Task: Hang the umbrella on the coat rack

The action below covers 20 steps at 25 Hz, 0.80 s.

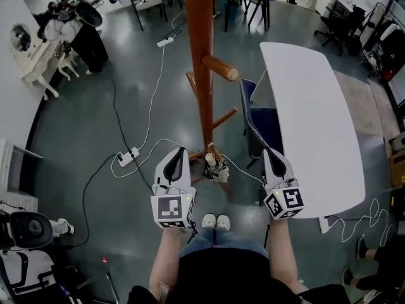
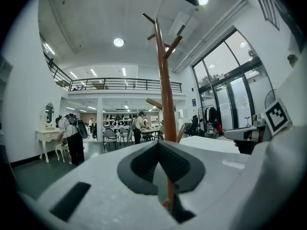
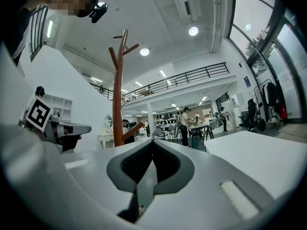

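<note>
Well, the umbrella (image 1: 217, 168) is folded, black-and-white patterned, tan-handled.

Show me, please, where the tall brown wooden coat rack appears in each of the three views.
Head view: the tall brown wooden coat rack runs down from top centre.
Left gripper view: the rack stands at centre.
Right gripper view: the rack stands left of centre.
Shared landmark: the white table, right of the rack in all three.

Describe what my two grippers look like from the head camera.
The left gripper and right gripper match: white, tapered shells with dark grey pads, each carrying a cube of black-and-white square markers. No sleeves reach the forearms; the top is dark.
</note>
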Each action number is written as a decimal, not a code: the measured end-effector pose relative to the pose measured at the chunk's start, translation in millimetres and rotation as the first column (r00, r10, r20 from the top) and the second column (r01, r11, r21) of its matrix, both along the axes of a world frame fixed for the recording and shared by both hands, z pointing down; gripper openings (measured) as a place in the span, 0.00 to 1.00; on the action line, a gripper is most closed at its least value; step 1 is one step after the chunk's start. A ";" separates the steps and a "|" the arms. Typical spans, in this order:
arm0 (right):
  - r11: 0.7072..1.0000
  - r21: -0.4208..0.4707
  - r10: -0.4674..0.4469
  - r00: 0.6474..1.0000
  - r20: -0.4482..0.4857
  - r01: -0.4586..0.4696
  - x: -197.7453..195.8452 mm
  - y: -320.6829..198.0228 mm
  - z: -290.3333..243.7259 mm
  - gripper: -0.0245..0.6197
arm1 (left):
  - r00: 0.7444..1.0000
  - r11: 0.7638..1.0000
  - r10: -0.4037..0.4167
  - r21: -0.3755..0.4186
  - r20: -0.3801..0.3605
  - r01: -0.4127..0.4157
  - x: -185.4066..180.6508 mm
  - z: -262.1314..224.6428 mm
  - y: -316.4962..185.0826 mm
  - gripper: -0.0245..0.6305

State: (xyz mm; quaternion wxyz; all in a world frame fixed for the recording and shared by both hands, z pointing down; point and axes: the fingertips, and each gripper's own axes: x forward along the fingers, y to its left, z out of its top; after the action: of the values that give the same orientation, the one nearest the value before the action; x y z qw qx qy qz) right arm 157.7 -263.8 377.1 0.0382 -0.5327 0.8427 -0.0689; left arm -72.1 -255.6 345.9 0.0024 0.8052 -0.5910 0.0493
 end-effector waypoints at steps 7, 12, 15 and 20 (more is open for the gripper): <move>1.000 -0.005 0.020 1.000 -0.017 -0.020 13.1 -2.3 4.2 0.05 | 1.000 1.000 -0.019 -0.012 -0.006 0.018 -9.7 3.2 -2.3 0.05; 0.999 -0.012 0.032 0.999 -0.027 -0.032 10.0 -4.9 11.1 0.05 | 1.000 1.000 -0.005 -0.024 -0.003 0.005 -11.8 13.4 -3.6 0.05; 0.999 -0.014 0.032 0.999 -0.028 -0.032 11.9 -5.6 8.8 0.05 | 1.000 1.000 0.000 -0.027 -0.002 0.000 -10.0 11.7 -4.4 0.05; 1.000 -0.015 0.024 0.999 -0.029 -0.024 11.8 -7.6 8.5 0.05 | 1.000 0.999 0.000 -0.043 -0.007 -0.001 -8.8 14.9 -5.8 0.05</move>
State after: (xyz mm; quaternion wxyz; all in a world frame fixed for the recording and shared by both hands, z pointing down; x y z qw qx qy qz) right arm 169.5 -271.3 385.6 0.0228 -0.5441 0.8360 -0.0672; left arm -80.8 -261.4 360.8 0.0217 0.8053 -0.5896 0.0590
